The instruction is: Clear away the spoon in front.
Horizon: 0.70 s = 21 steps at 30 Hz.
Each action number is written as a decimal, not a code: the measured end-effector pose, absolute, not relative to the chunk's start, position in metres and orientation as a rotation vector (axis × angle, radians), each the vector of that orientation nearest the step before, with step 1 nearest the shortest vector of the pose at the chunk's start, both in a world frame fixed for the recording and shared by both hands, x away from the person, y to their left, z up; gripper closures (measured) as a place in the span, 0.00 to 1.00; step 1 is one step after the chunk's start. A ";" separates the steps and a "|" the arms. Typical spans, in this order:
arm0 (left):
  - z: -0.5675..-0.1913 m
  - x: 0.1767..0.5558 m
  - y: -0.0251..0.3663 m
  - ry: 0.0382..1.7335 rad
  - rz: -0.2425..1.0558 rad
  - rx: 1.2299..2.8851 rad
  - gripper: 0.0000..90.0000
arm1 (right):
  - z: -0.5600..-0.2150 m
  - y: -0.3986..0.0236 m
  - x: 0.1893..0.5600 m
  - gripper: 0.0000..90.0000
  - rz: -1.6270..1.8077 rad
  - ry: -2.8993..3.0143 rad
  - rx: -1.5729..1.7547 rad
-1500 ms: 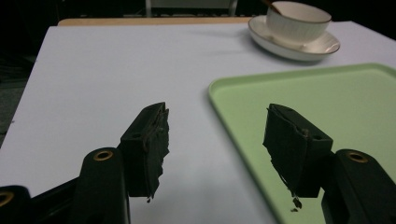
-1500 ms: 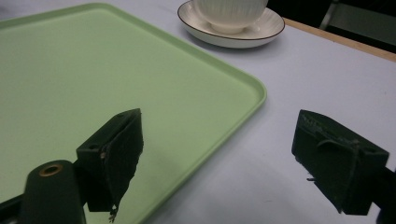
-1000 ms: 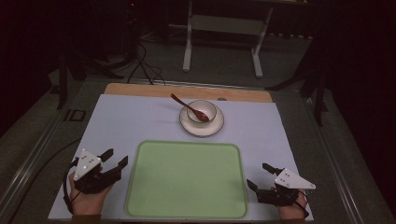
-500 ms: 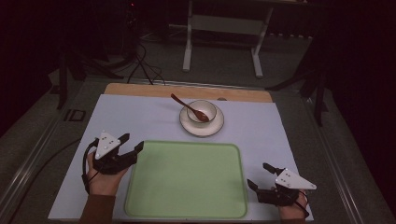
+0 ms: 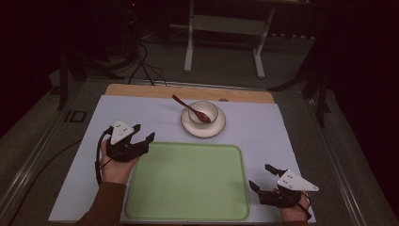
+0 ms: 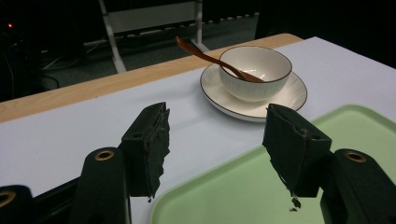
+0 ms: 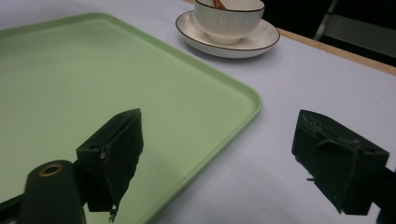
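Nothing was held yet by either gripper. The left gripper [image 5: 144,133] was kept with its jaws apart and empty, just over the near left corner of the flat light green plastic tray [image 5: 188,207]. Ahead of it and a little to its right, well apart from its tips, stood the small round white bowl with a thin dark rim [image 6: 256,70]. The bowl was set on a round white saucer with a dark edge [image 6: 280,100], and a long brown wooden spoon [image 6: 201,53] was leaned inside the bowl, with its handle sticking out over the rim toward the far side of the table.

The right gripper [image 5: 263,178] was rested on the pale lilac table cover [image 5: 131,110], just beside the tray's right edge, with its jaws wide and empty too. From it, the bowl was seen far ahead, past the tray's corner.

The tray was bare. So the work was judged to be only at its start: the bowl, saucer and spoon had not been touched, and the reach, the grab and the carry were all left to do.
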<state>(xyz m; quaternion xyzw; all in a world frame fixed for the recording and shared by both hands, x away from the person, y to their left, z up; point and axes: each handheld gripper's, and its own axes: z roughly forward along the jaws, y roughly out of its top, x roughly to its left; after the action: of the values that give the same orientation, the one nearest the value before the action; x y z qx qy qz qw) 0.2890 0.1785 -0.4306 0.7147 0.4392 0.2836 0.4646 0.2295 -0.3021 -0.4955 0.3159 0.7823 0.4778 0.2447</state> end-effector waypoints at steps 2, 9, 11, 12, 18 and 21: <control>-0.430 0.292 0.177 1.077 0.691 1.750 0.44 | -0.495 -0.302 0.230 0.18 1.305 2.134 0.861; -0.431 0.309 0.174 1.099 0.666 1.745 0.41 | -0.495 -0.303 0.229 0.18 1.304 2.123 0.858; -0.432 0.312 0.173 1.102 0.668 1.742 0.40 | -0.495 -0.303 0.229 0.18 1.307 2.121 0.860; -0.432 0.312 0.173 1.102 0.668 1.742 0.39 | -0.495 -0.303 0.229 0.18 1.307 2.121 0.860; -0.433 0.327 0.168 1.107 0.686 1.740 0.36 | -0.495 -0.302 0.229 0.18 1.303 2.123 0.855; -0.432 0.332 0.166 1.106 0.693 1.740 0.34 | -0.495 -0.302 0.229 0.18 1.305 2.122 0.855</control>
<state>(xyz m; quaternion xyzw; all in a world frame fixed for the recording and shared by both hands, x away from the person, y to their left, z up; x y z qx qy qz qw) 0.3319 0.1662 -0.4324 0.7083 0.4504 0.2820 0.4647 0.2294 -0.3022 -0.4945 0.3143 0.7799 0.4794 0.2513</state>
